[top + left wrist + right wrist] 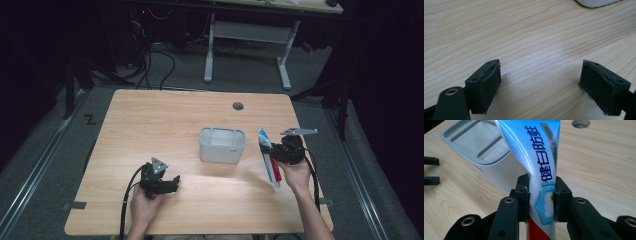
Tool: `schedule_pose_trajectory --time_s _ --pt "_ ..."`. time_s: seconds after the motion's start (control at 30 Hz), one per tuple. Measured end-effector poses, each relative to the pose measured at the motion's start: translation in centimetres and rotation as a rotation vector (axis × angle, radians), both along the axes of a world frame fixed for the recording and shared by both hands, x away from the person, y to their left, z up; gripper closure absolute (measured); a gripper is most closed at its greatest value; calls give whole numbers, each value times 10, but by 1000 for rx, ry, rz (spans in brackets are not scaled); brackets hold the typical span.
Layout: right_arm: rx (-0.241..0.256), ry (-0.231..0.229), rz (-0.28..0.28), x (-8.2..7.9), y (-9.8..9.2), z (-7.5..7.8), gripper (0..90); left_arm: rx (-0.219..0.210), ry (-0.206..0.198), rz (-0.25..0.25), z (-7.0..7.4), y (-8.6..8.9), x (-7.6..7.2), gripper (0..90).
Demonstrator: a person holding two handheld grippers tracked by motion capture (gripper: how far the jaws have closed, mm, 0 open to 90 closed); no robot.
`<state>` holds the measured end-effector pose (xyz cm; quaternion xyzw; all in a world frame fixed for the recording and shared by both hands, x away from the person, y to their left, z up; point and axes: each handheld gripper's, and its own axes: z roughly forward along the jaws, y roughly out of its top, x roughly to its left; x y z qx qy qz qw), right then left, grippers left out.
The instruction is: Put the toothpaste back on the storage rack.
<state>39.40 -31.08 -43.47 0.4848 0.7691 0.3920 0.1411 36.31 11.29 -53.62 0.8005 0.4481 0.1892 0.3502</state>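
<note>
A: Count? One blue-white-red toothpaste tube (541,170), one grey plastic divided bin (222,144), two grippers on the wood surface (165,120).
B: Right gripper (541,195) jaws clamped on tube mid-body, just right of bin. Its view shows blue print; high view shows the tube's red end.
A: Left gripper (540,85) jaws wide apart, nothing between, low over bare wood.
</note>
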Motion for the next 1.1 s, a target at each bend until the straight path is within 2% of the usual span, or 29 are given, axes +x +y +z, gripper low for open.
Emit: schedule_pose_trajectory --time_s 0.4,0.67,1.1 --pt "18 -16 57 -2 16 8 706 -1 0 -4 0 0 0 176" --pt "2 -38 95 -5 25 15 706 -1 0 -6 0 -1 0 178" --pt "18 -71 137 -5 38 26 706 -1 0 -7 0 -1 0 178"
